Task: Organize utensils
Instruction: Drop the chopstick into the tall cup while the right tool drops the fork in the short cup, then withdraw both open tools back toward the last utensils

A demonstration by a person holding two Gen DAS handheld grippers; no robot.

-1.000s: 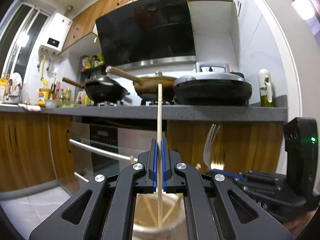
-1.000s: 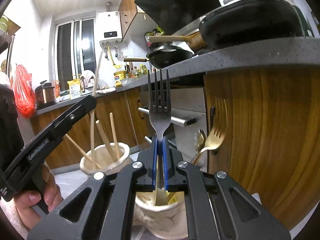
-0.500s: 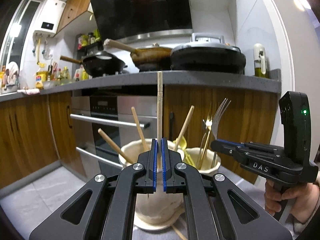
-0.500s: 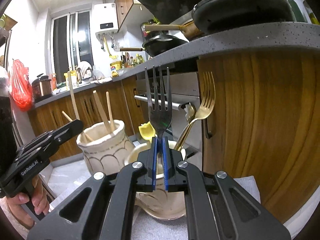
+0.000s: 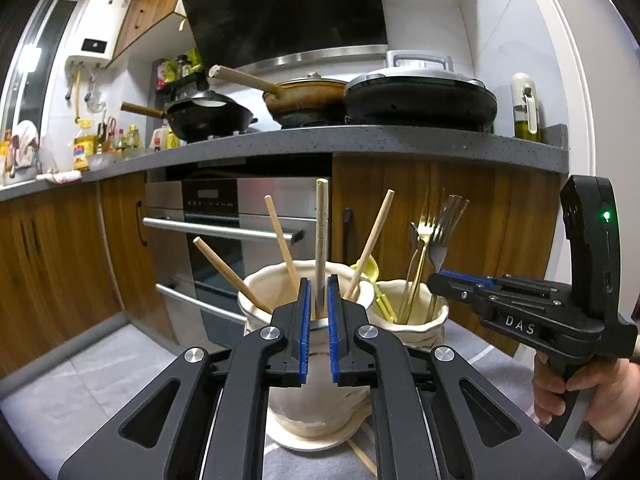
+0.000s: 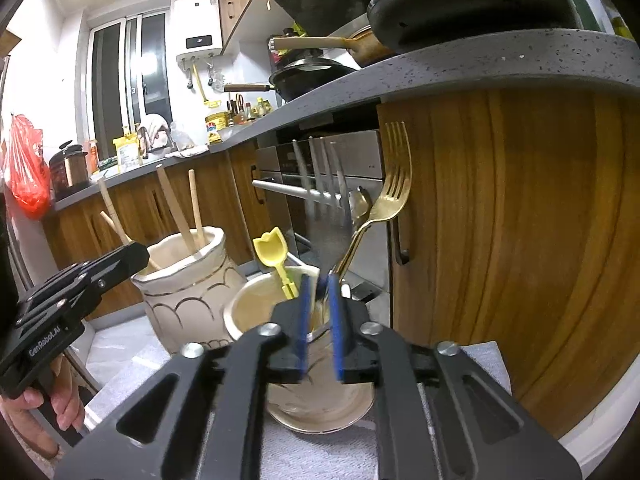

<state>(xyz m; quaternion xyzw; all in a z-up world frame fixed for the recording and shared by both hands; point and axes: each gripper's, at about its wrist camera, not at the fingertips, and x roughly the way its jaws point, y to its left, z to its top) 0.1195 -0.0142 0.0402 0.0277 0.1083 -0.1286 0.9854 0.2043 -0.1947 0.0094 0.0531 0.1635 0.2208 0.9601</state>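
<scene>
Left wrist view: my left gripper [image 5: 318, 326] sits just over the rim of the taller cream pot [image 5: 308, 364]. Its jaws are opening; the upright chopstick [image 5: 321, 236] stands between the blue pads with a gap on each side, so I no longer clamp it, and its lower end is down inside the pot. Three more chopsticks [image 5: 280, 234] lean in the same pot. Just to the right, touching or nearly so, stands the shorter cream pot [image 5: 416, 316] with gold cutlery [image 5: 416, 264] and a yellow plastic utensil [image 5: 374, 280] in it. My right gripper [image 5: 444, 280] comes in from the right edge, a steel fork [image 5: 442, 236] at its tip above that pot. Both pots rest on a grey cloth [image 5: 100, 384] before wooden cabinets.

Right wrist view: my right gripper [image 6: 320, 330] hangs over the shorter pot [image 6: 248, 312]. Its jaws are opening, and the steel fork [image 6: 324, 200], blurred and tilted, stands loose between the pads with its handle down in the pot. A gold fork [image 6: 390, 196] leans right, the yellow utensil [image 6: 276, 258] left. My left gripper [image 6: 136, 256] reaches the taller pot [image 6: 188, 288] from the left edge.
</scene>
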